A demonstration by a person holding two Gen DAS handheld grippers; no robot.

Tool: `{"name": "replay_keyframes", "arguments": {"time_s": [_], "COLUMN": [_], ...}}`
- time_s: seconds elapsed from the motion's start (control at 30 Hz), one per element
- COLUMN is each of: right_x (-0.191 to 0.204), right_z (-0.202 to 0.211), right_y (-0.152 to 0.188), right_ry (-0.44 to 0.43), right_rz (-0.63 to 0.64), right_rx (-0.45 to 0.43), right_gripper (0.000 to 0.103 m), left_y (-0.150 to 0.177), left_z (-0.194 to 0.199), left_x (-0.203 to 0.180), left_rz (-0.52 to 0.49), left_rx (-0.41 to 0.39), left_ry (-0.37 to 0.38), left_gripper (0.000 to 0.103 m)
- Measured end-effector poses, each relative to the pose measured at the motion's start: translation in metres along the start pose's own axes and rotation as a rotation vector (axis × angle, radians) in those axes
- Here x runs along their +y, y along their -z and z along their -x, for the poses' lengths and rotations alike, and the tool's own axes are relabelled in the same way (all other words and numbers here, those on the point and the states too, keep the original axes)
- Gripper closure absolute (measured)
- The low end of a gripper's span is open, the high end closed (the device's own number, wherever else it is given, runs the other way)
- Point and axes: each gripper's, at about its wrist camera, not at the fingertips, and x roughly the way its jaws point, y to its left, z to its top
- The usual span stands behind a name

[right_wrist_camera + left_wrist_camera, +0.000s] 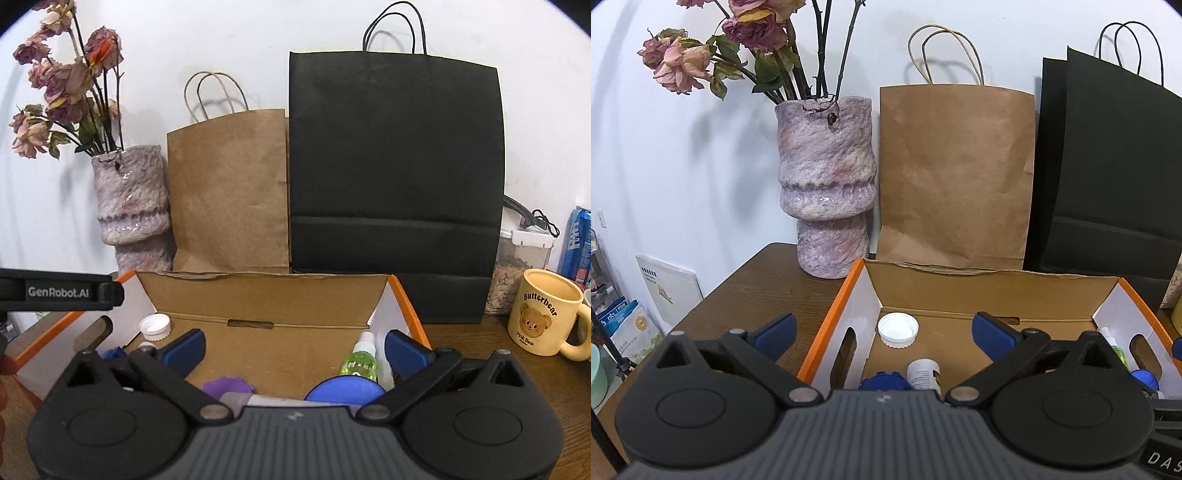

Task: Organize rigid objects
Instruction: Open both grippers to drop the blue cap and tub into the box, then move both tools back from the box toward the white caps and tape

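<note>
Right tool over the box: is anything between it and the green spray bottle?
Nothing visible blocks it. The green spray bottle stands in the box near its right wall, just ahead of the open right tool. A blue round lid lies directly in front of the bottle, low, under the approach.

Both cameras sit low and close over the near edge of the cardboard box (990, 291), facing the wall. The left view looks from further left. Both share the vase (133, 206) and the paper bags.
</note>
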Motion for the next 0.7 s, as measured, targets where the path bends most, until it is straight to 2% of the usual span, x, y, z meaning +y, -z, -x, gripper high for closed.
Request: {"name": "replay_keyframes", "arguments": {"time_s": [0.7], "right_x": [-0.015], "right_z": [0.046], "right_y": [-0.006], "right_ry": [0.011], "right_rz": [0.035], "right_rx": [-0.049], "right_gripper": [0.000], "left_y": [0.004], "left_z": [0.028], "left_x": [0.001], "left_rz": [0.005], "left_rx": [-0.008], "left_ry": [0.032], "left_gripper": [0.000]}}
